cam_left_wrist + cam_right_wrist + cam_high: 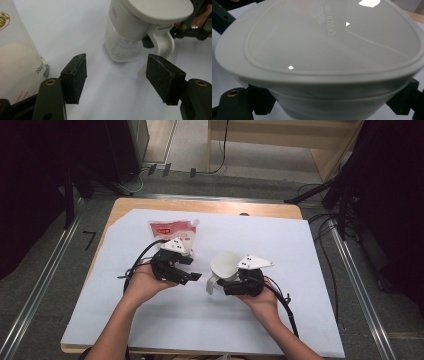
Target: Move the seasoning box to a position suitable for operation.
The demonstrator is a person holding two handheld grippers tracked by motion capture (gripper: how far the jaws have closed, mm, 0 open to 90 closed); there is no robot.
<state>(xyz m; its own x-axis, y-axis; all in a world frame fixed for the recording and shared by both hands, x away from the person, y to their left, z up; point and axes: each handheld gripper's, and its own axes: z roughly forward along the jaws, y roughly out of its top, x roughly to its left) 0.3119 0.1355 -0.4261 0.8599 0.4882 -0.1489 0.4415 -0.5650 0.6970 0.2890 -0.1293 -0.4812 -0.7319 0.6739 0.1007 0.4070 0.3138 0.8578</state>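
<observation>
Both forearms enter low — right gripper (226,285) jaws pinch the white lidded jug (222,266); left gripper (192,277) jaws spread, empty, beside the pouch (172,231) on the worktop (300,270).

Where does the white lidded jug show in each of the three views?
High view: the white lidded jug stands right of centre on the white sheet, at the right gripper.
Left gripper view: upper right, beyond the open jaws.
Right gripper view: its lid spans the frame.
Shared landmark: the sheet.

Pouch (172,231) left of jug (223,268)
</observation>
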